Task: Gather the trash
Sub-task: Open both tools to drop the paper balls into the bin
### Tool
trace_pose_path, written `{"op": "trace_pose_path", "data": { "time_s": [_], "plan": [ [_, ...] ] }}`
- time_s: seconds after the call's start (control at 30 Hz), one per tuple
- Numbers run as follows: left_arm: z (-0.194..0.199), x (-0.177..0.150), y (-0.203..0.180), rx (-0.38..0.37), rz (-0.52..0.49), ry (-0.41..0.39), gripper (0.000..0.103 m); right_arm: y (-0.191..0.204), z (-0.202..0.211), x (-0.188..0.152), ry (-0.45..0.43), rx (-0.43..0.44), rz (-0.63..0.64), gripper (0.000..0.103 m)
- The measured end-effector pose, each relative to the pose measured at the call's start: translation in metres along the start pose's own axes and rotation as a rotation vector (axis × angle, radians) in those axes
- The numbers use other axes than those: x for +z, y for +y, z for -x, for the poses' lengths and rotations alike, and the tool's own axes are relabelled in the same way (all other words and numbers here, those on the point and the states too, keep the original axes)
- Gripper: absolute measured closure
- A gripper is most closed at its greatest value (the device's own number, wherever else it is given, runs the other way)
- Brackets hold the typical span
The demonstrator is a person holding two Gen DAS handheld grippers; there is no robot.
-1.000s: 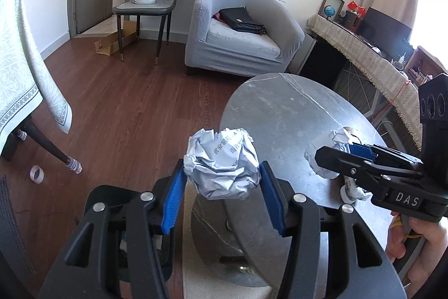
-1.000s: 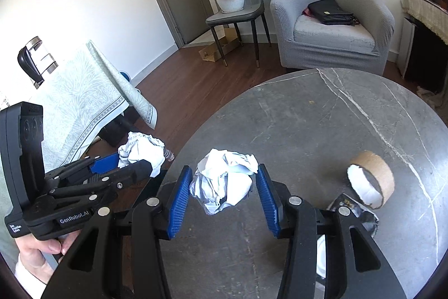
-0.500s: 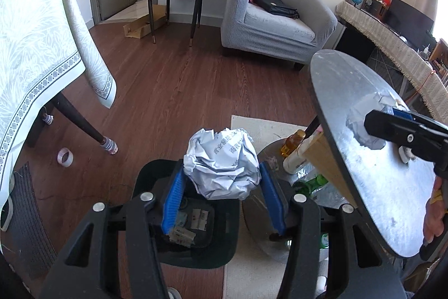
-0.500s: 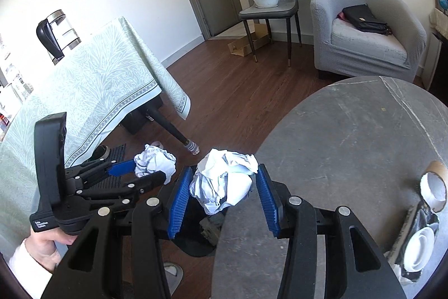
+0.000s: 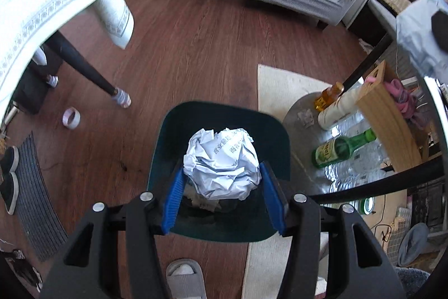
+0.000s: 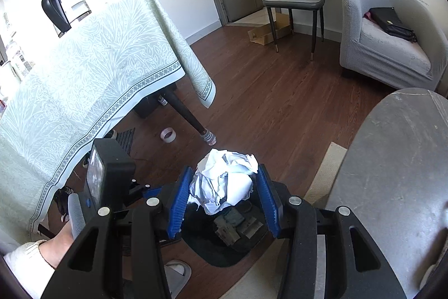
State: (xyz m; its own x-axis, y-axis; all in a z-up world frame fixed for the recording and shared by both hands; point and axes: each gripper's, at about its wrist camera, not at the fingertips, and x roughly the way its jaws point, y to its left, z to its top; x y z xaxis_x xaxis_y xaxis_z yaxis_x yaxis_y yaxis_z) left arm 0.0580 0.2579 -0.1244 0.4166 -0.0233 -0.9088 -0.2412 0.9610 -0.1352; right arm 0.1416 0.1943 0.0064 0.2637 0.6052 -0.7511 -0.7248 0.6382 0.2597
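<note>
My left gripper (image 5: 222, 187) is shut on a crumpled paper ball with printed text (image 5: 221, 163), held directly above the dark green trash bin (image 5: 170, 131) on the floor. My right gripper (image 6: 222, 194) is shut on a second crumpled white paper wad (image 6: 224, 181), also over the bin (image 6: 212, 251), which holds some dark scraps. The left gripper's body (image 6: 109, 175) and the hand holding it show at the lower left of the right wrist view. The right gripper's paper (image 5: 420, 32) appears blurred at the upper right of the left wrist view.
A round grey marble table (image 6: 392, 173) stands to the right, with bottles (image 5: 341, 150) and a wooden box (image 5: 389, 114) beneath it. A cloth-covered table (image 6: 84, 69), its leg (image 5: 84, 60), a tape roll (image 5: 71, 117), slippers (image 5: 183, 276), a rug (image 5: 280, 83) and an armchair (image 6: 386, 41) surround the bin.
Both grippers swung left off the marble table and tilted down toward the floor. Each still holds its paper ball, and the bin now sits right under them.
</note>
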Motion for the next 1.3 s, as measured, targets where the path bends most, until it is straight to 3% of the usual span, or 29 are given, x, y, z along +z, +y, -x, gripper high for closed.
{"op": "trace_pose_path", "data": {
  "time_s": [0.3,0.37,0.57,0.9,1.3],
  "plan": [
    [-0.025,-0.015,0.021,-0.009,-0.025,0.119,0.043,0.017,-0.045,-0.001,0.081,-0.002,0.016,0.055],
    [-0.028,-0.018,0.023,-0.002,-0.032,0.13,0.038,0.017,-0.056,-0.004,0.104,-0.002,0.009,0.055],
    [-0.027,-0.023,0.031,0.002,-0.039,0.14,0.039,0.02,-0.089,-0.009,0.167,-0.02,0.006,0.055],
    [0.006,-0.015,0.052,-0.004,0.017,0.07,0.048,0.026,-0.135,-0.027,0.279,-0.045,0.015,0.056],
    [0.071,0.009,0.052,-0.017,0.064,-0.138,0.072,0.021,-0.182,-0.063,0.434,-0.071,0.027,0.055]
  ]
}}
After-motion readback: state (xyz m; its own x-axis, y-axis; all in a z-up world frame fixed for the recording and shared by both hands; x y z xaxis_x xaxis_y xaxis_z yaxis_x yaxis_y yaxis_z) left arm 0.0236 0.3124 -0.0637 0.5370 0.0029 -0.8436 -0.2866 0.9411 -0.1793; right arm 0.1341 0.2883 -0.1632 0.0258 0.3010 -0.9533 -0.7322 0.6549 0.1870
